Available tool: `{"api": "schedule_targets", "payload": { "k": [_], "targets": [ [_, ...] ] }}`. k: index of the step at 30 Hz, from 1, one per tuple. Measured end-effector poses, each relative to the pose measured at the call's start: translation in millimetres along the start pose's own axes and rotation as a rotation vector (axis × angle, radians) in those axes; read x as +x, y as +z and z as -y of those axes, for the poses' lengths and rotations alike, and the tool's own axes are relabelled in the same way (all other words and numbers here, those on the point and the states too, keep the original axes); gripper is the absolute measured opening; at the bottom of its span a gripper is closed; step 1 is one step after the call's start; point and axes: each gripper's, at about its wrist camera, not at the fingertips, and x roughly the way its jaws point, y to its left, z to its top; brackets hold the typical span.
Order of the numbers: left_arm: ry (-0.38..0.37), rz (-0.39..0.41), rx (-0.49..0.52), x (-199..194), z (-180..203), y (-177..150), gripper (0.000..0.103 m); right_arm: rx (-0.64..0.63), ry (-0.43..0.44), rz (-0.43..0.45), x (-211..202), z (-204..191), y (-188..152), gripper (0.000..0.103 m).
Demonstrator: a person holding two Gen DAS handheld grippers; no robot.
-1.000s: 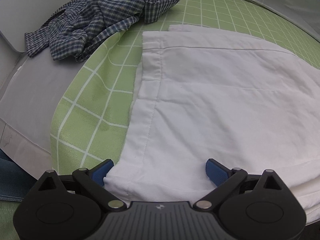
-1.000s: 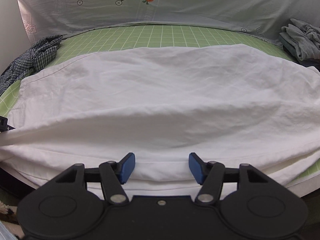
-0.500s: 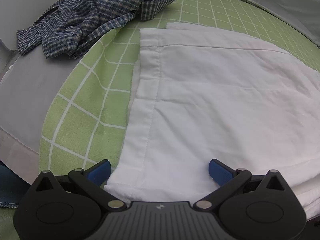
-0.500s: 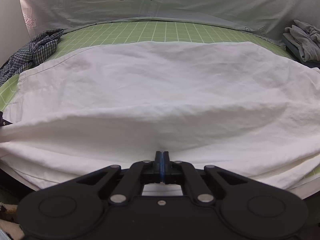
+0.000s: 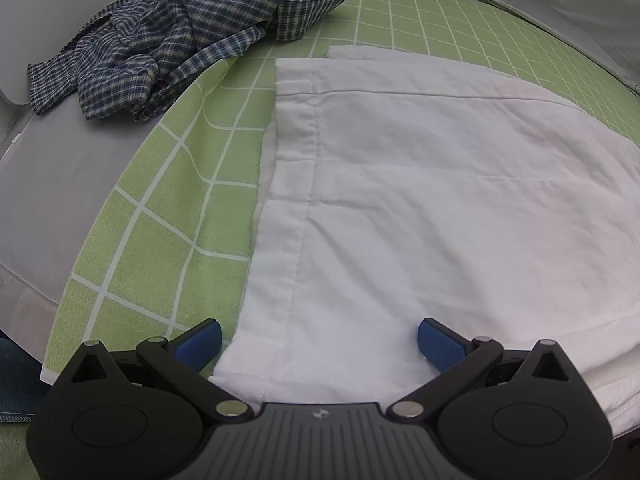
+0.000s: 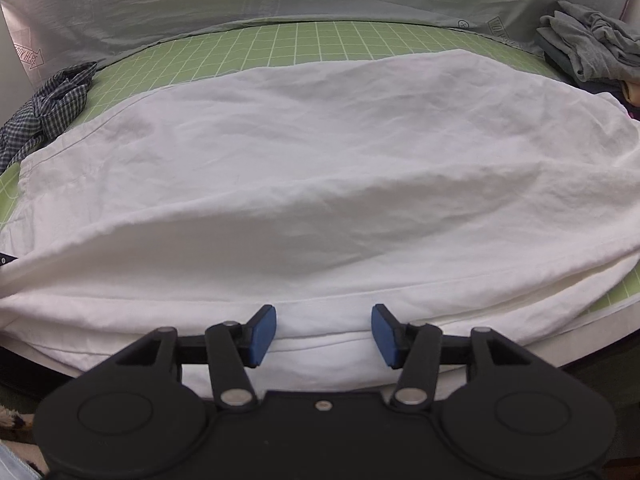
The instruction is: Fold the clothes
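White garment [image 5: 420,208] lies spread flat over a green checked mat [image 5: 160,240], its hemmed corner between the wide-apart jaws of the left gripper [image 5: 318,338]. Near its front edge the right gripper [image 6: 323,330] hovers, jaws wide, holding nothing. Beside the mat's far corner lies a crumpled plaid shirt [image 5: 180,36].

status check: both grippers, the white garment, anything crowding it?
Left gripper open, straddling white cotton garment corner. Right gripper open at its near hem. Crumpled blue plaid shirt beside it, apart; grey clothes pile far right.
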Motion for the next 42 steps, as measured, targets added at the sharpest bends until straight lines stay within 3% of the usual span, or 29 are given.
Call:
{"api": "schedule_targets", "payload": {
  "k": [10, 11, 12, 16, 18, 20, 24, 31, 36, 38, 39, 40, 41, 42],
  "targets": [
    [-0.004, -0.002, 0.009, 2.1, 1.0, 1.2, 0.103, 0.364, 0.035, -0.003, 6.1, 43.7, 7.8, 0.056],
    [-0.004, 0.000, 0.010, 2.0, 1.0, 0.9, 0.103, 0.394, 0.040, -0.001, 6.5, 45.8, 8.4, 0.055],
    [-0.004, 0.001, 0.011, 1.9, 1.0, 0.5, 0.103, 0.410, 0.041, 0.005, 7.6, 47.6, 8.7, 0.048],
    [-0.004, 0.007, 0.011, 1.7, 1.7, -1.2, 0.103, 0.434, -0.006, -0.001, 8.1, 52.7, 9.3, 0.012],
    [-0.004, 0.010, 0.011, 2.4, 1.4, -1.4, 0.103, 0.462, 0.003, 0.004, 5.3, 58.7, 5.5, 0.004],
    [-0.004, 0.010, 0.012, 2.7, 1.8, -2.0, 0.103, 0.475, 0.012, 0.025, -3.9, 61.8, 1.2, 0.001],
    [-0.005, 0.012, 0.015, 3.6, 1.4, -2.2, 0.103, 0.346, -0.025, 0.074, -33.1, 49.9, 5.8, 0.001],
    [-0.009, 0.005, 0.019, 2.9, 1.0, -1.2, 0.103, 0.294, -0.075, -0.067, -5.7, 50.8, -4.9, 0.001],
    [-0.011, 0.002, 0.011, 0.8, -0.4, -0.2, 0.103, 0.138, -0.152, -0.091, -8.6, 28.9, 12.4, 0.006],
    [0.009, 0.036, -0.011, -5.6, -5.0, 3.6, 0.103, 0.101, -0.164, -0.057, -15.8, 22.1, 19.0, 0.021],
    [0.016, 0.060, -0.023, -9.8, -7.8, 6.3, 0.103, 0.084, -0.178, -0.032, -20.3, 18.7, 23.2, 0.045],
    [0.019, 0.079, -0.033, -13.2, -10.4, 11.6, 0.103, 0.065, -0.201, 0.001, -25.6, 15.5, 26.7, 0.059],
    [0.022, 0.097, -0.041, -16.3, -12.9, 17.5, 0.103, 0.042, -0.227, 0.036, -30.2, 11.5, 30.8, 0.069],
    [0.024, 0.116, -0.050, -19.5, -15.5, 23.5, 0.103, 0.011, -0.242, 0.065, -33.3, 9.4, 36.2, 0.070]
  ]
}}
